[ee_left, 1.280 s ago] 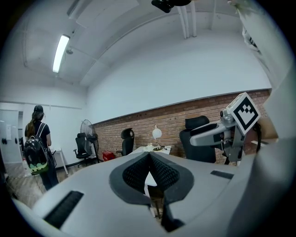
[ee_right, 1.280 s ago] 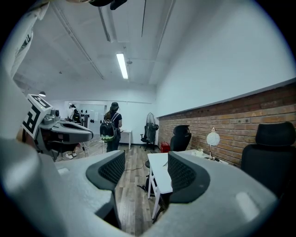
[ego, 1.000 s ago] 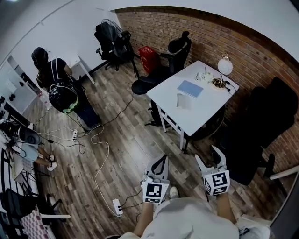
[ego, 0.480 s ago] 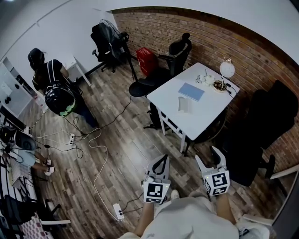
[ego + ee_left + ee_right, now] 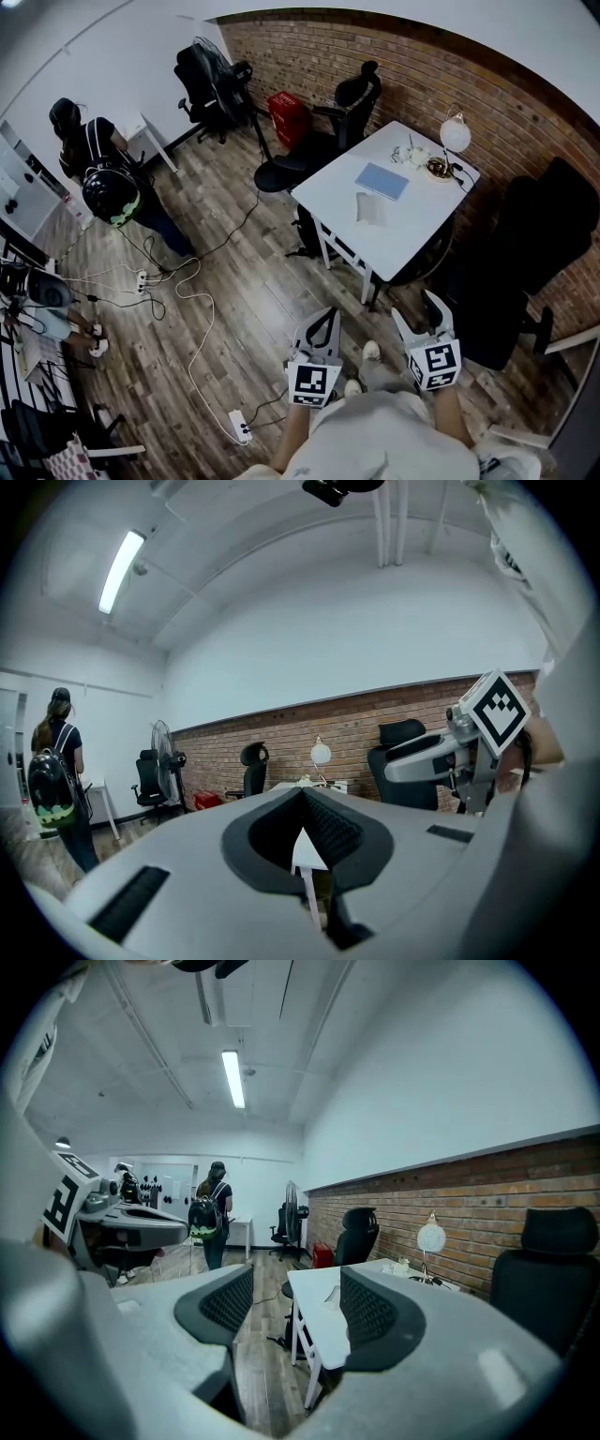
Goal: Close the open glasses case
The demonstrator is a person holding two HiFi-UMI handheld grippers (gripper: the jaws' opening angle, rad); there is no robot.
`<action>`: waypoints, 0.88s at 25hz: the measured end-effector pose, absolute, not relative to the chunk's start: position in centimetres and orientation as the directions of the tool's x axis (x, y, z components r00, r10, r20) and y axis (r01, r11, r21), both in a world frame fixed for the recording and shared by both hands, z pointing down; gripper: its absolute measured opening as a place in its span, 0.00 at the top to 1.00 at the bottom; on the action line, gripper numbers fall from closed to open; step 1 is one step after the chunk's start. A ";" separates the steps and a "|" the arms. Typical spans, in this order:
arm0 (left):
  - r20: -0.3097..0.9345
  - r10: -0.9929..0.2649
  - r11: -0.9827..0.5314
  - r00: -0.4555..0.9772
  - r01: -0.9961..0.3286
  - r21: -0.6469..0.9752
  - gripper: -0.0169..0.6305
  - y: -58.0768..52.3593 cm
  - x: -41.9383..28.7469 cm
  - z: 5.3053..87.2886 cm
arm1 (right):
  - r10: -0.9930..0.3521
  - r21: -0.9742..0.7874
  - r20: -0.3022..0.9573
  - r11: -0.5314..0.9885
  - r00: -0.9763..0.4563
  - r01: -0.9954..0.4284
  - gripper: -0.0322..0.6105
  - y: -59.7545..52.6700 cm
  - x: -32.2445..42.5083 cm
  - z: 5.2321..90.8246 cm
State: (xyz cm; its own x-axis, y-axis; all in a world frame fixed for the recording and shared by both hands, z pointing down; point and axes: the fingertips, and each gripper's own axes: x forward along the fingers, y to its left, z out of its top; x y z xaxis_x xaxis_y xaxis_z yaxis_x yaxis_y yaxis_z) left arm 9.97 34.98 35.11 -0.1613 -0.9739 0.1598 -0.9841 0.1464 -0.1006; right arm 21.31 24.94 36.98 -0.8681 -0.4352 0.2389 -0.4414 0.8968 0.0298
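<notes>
Left gripper (image 5: 324,320): it is held low in front of the person's body, above the wood floor (image 5: 234,300). In the left gripper view (image 5: 302,795) the jaws are seen pressed together at the tips, and nothing is gripped.
Right gripper (image 5: 414,311): it is held just beside the left one, at the same height. In the right gripper view (image 5: 292,1290) the jaws are seen spread wide with nothing between them; the table edge is framed in the gap.
Glasses case (image 5: 367,207): a small pale thing is seen lying on the white table (image 5: 412,220), just beside a blue notebook (image 5: 382,179) and on its nearer side. It is too small for its lid to be made out. It lies well apart from both grippers.
Table: it is set against the brick wall (image 5: 422,75). A lamp (image 5: 455,134) with a round white shade is placed at the far corner, with small clutter (image 5: 424,161) next to it.
Chairs: one black office chair (image 5: 352,98) is placed at the far side of the table, and another (image 5: 544,234) at its right.
Back corner: a red bin (image 5: 289,108) is set by the wall, and a standing fan (image 5: 161,747) is seen near a further chair.
Other person (image 5: 108,183): a person with a backpack is seen standing at the left of the room, well apart from the table.
Floor: a white cable (image 5: 197,309) is laid across the planks and a power strip (image 5: 240,424) lies near the left gripper.
</notes>
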 end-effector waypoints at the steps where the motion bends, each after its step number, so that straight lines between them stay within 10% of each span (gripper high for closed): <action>1: 0.160 -0.974 0.145 -0.160 -0.984 -0.102 0.97 34.8 9.9 35.2 | -0.436 0.029 0.237 0.896 -0.868 -0.442 0.50 24.8 21.2 37.0; 22: 0.164 -0.977 0.121 -0.140 -0.985 -0.119 0.97 28.4 5.5 36.1 | -0.446 0.010 0.232 0.890 -0.864 -0.457 0.50 18.7 16.3 38.4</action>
